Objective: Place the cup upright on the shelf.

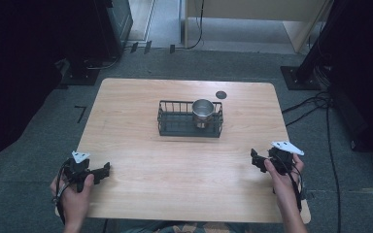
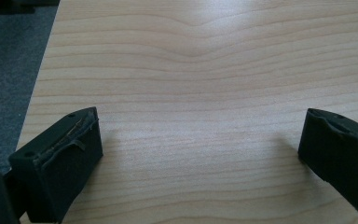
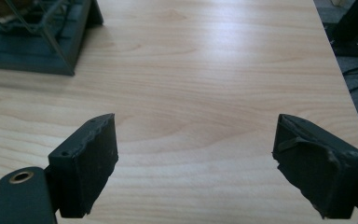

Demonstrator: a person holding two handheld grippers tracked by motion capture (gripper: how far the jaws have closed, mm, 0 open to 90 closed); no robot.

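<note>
A black wire basket stands at the middle of the wooden table, and a shiny metal cup sits upright in its right end. My left gripper rests low near the table's front left corner, open, with bare wood between its jaws. Near the front right edge my right gripper is also open, well short of the basket. In the right gripper view its jaws stand wide apart over bare wood, and a corner of the basket shows at the upper left.
A small dark round disc lies on the table just behind the basket's right end. Grey carpet surrounds the table. Cables trail over the floor at the right, and dark equipment stands sit at both back corners.
</note>
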